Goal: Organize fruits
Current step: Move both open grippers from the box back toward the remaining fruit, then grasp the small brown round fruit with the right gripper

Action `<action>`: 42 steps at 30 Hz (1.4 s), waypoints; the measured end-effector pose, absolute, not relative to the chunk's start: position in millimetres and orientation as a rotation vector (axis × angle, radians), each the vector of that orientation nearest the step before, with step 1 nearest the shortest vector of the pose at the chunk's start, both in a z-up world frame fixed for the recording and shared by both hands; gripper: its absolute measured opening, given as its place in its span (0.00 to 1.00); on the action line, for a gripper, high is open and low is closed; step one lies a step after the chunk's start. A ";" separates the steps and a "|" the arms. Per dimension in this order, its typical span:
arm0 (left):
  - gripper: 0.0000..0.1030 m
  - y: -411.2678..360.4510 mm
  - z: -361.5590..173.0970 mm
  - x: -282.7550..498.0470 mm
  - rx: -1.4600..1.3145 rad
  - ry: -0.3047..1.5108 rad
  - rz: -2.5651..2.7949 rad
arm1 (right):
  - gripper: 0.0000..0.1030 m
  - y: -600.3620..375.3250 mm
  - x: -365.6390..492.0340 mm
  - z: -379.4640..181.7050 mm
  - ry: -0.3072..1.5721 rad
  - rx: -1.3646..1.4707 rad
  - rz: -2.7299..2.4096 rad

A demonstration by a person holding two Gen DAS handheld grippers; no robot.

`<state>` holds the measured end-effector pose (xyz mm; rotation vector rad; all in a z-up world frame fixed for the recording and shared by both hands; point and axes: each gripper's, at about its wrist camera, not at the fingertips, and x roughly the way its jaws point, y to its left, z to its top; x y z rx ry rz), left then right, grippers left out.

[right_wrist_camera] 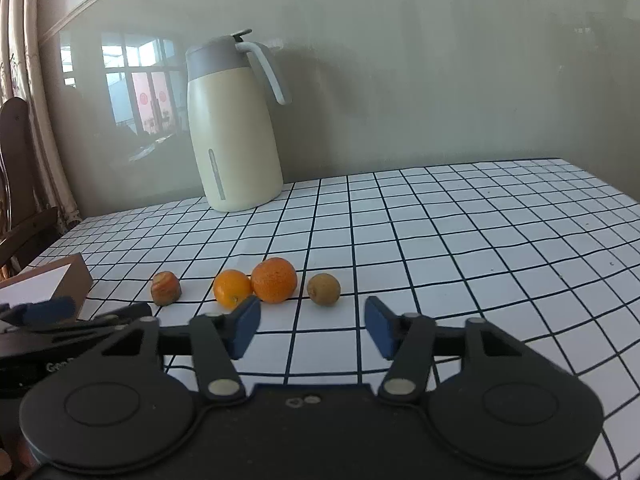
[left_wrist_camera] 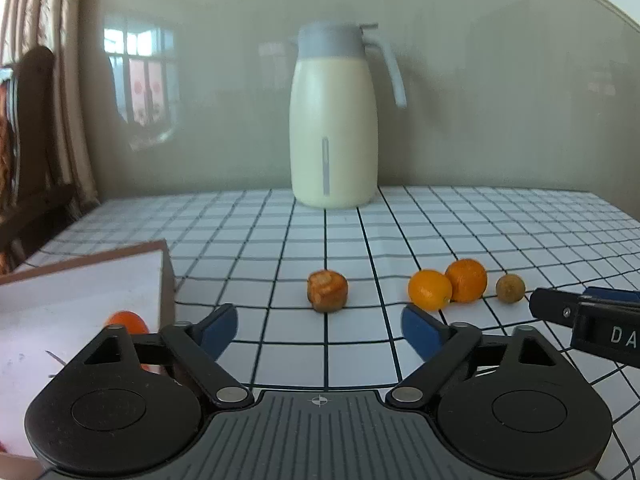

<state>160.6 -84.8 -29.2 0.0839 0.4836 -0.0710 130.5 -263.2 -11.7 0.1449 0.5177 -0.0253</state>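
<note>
Four fruits sit in a row mid-frame on the checked tablecloth (right_wrist_camera: 440, 216): a brown chunk (right_wrist_camera: 165, 288), a small orange (right_wrist_camera: 232, 288) touching a bigger orange (right_wrist_camera: 274, 280), and a brown round fruit (right_wrist_camera: 323, 289). Another orange fruit (left_wrist_camera: 127, 322) lies in the box (left_wrist_camera: 80, 292) at lower left. The left gripper (left_wrist_camera: 320, 330) is wide open and empty. The right gripper (right_wrist_camera: 312, 326) is partly open and empty. A cream jug (right_wrist_camera: 232, 128) stands behind.

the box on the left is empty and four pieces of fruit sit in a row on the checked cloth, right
Not quite: the box is not empty. The left wrist view shows an orange fruit already inside it. The rest holds: four pieces sit in a row on the checked cloth, a brownish piece, two oranges and a small brown fruit.
</note>
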 end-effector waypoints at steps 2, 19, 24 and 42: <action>0.85 -83.7 -31.4 165.9 0.075 0.492 -0.063 | 0.39 -262.9 136.4 -13.4 0.532 0.144 -0.024; 0.70 -95.4 -44.3 203.2 0.057 0.561 -0.085 | 0.36 -270.1 173.8 -27.3 0.611 0.169 -0.029; 0.70 -90.9 -43.5 209.2 0.055 0.552 -0.068 | 0.33 -268.7 182.0 -30.1 0.619 0.184 -0.042; 0.58 -89.6 -49.7 239.2 0.018 0.609 -0.086 | 0.19 -268.9 200.1 -32.7 0.631 0.195 -0.060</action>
